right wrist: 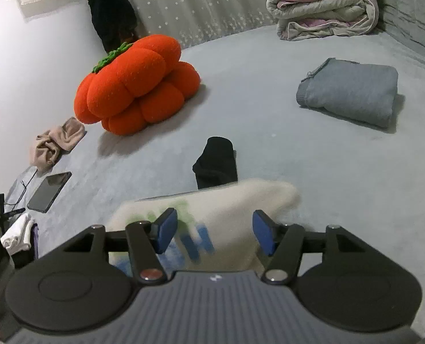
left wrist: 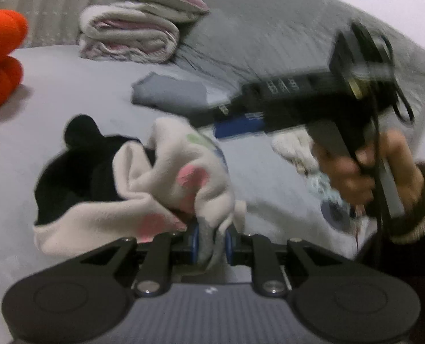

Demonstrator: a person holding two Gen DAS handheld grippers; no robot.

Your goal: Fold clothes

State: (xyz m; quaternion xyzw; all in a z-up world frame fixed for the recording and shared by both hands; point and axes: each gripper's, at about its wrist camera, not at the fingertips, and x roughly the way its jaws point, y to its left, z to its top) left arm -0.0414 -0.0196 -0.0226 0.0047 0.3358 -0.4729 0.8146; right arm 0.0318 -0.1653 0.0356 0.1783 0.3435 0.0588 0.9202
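Observation:
My left gripper (left wrist: 211, 236) is shut on a white garment with pink, green and blue print (left wrist: 166, 183), bunched and lifted just above the bed. A black garment (left wrist: 77, 169) lies under and behind it. My right gripper (right wrist: 214, 233) is open, its blue pads apart above the same white garment (right wrist: 229, 209), not touching it. In the left wrist view the right gripper (left wrist: 221, 111) is blurred, held by a hand at the right. The black garment (right wrist: 215, 164) lies beyond the white one. A folded grey garment (right wrist: 350, 93) lies to the right.
An orange pumpkin cushion (right wrist: 138, 86) sits on the grey bed (right wrist: 298, 157) at the left. A rolled quilt (right wrist: 324, 8) lies at the back right. A beige cloth (right wrist: 57, 140) and a tablet (right wrist: 49, 190) lie at the left edge. A grey pillow (left wrist: 284, 34) stands behind.

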